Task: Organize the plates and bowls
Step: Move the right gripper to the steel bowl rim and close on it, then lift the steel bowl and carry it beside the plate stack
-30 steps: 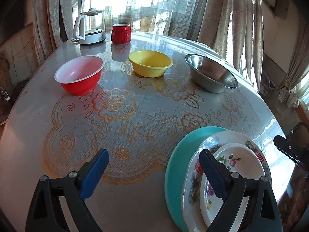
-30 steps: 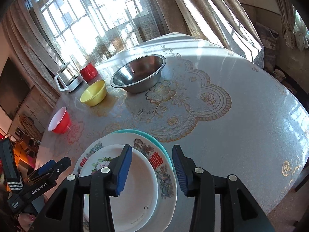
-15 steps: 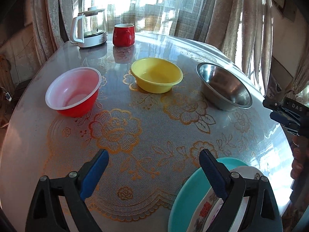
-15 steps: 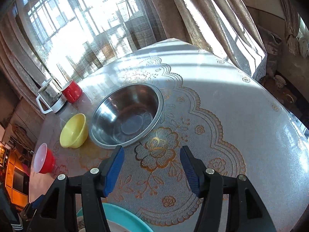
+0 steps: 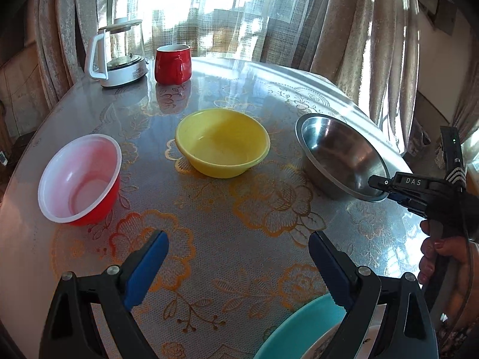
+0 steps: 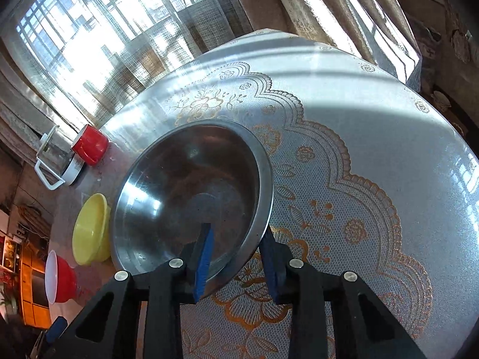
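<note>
The round table carries a clear cover over lace with gold flowers, and curtains hang close behind its far edge. Most of the middle, between the bowls and the near edge, is free surface. The steel bowl is the largest vessel and stands at the right side, near the table edge in the left wrist view. The right gripper has just been closing its jaws: one blue pad is inside the bowl and the other outside, so they pinch the near rim wall. A hand holds this gripper at the right border.

A teal plate lies at the near edge, partly behind the left gripper, whose jaws are spread wide over bare lace with nothing between them. The yellow bowl stands in the centre, just beside the steel bowl but apart from it. The red bowl, white inside, stands at the left, well apart from the yellow one. At the far edge a glass kettle and a red mug stand side by side.
</note>
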A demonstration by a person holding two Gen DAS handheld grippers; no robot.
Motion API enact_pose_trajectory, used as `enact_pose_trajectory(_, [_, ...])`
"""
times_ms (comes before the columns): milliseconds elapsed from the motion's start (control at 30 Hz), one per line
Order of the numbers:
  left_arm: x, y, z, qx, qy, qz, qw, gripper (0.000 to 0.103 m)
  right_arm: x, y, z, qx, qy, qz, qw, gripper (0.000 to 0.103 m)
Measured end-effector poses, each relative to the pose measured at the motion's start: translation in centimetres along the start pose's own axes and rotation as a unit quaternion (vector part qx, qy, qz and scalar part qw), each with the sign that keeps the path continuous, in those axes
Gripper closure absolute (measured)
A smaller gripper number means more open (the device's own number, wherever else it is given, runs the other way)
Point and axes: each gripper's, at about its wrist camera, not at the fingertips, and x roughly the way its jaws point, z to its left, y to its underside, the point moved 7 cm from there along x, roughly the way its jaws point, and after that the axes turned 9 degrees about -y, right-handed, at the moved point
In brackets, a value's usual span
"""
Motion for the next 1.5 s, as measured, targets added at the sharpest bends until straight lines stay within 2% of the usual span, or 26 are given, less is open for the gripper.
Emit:
enact_pose_trajectory(167, [1.1, -1.8, -1.2, 0.005, 0.009, -0.004, 0.9999, 0.01, -0.7, 1.0, 0.0, 0.001, -0.027, -0.001, 1.0, 0.08])
enact_pose_trajectory(300, [2.0, -3.1, -3.0, 0.035, 0.024, 0.005, 0.9991, 0.016, -1.5, 1.9, -0.1, -0.011, -0.032, 0.004, 0.999, 0.08])
enact_pose_trajectory(433, [2.5, -4.3, -4.6, 0.043, 0.038, 0.004, 0.9983, 0.017, -2.4, 2.9, -0.4, -0.01, -0.043, 0.005, 0.999, 0.08])
enact_pose_trajectory(567, [3.9, -4.4, -6.8, 0.058, 0.076, 0.042, 0.9945, 0.017, -3.0, 3.7, -0.4, -0.019, -0.048, 0.003, 0.999, 0.08])
enact_pose_trajectory(733, [5.5, -3.4, -8.3, 0.076, 0.071, 0.072, 0.992, 0.042, -3.5, 4.8, -0.3, -0.025, -0.05, 0.002, 0.998, 0.08])
enact_pose_trajectory(767, [5.7, -3.2, -8.5, 0.084, 0.065, 0.073, 0.9916, 0.044, -3.5, 5.0, -0.3, -0.025, -0.051, 0.003, 0.998, 0.08])
enact_pose_trajectory(800, [5.9, -2.9, -8.9, 0.097, 0.06, 0.073, 0.9908, 0.052, -3.6, 5.1, -0.3, -0.024, -0.052, 0.003, 0.998, 0.08])
enact_pose_trajectory(967, [5.1, -1.8, -10.2, 0.158, 0.032, 0.035, 0.9863, 0.075, -4.0, 5.5, 0.5, -0.043, -0.052, -0.001, 0.998, 0.08])
enact_pose_trajectory(1067, [4.8, -1.3, -10.1, 0.169, 0.013, 0.019, 0.9853, 0.076, -4.3, 5.9, 1.0, -0.051, -0.047, -0.006, 0.998, 0.08])
enact_pose_trajectory(1500, [2.5, 0.6, -6.0, 0.097, 0.043, 0.013, 0.9942, 0.076, -5.0, 8.0, 2.8, -0.048, -0.061, 0.002, 0.997, 0.08])
